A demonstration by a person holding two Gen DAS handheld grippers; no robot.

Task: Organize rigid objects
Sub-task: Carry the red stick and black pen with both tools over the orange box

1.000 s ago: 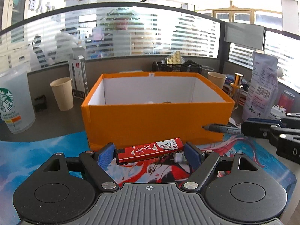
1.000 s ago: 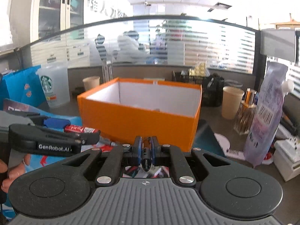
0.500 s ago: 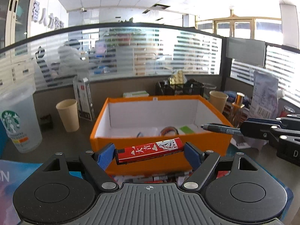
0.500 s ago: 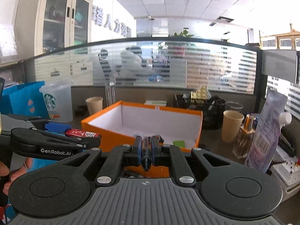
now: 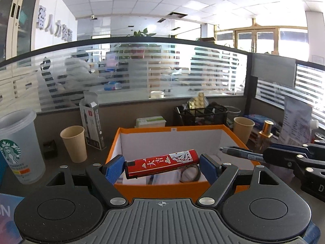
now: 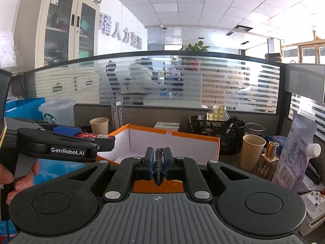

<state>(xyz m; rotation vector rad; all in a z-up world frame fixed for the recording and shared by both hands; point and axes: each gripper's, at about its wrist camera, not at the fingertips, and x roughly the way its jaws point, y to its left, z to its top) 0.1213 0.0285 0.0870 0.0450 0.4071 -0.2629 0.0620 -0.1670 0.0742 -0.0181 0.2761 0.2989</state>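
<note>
My left gripper (image 5: 161,165) is shut on a red lighter (image 5: 161,165), held crosswise above the near edge of the open orange box (image 5: 172,129). My right gripper (image 6: 158,158) is shut on a dark pen (image 6: 158,166); in the left wrist view that pen (image 5: 241,154) points left over the box's right side. The orange box (image 6: 203,138) has white inner walls. A tape roll (image 5: 191,174) and papers lie on its floor. The left gripper and the lighter (image 6: 89,135) also show at the left of the right wrist view.
A Starbucks cup (image 5: 16,150), paper cups (image 5: 74,143) (image 5: 242,128), a tall carton (image 5: 92,122), a black mesh organizer (image 5: 201,114), a gold-capped bottle (image 5: 266,134) and a white pouch (image 5: 296,122) stand around the box. A blue mat (image 6: 56,169) lies at left.
Both grippers have risen and moved forward with their loads. The view went from the box's front wall to looking down over its rim into the inside.
</note>
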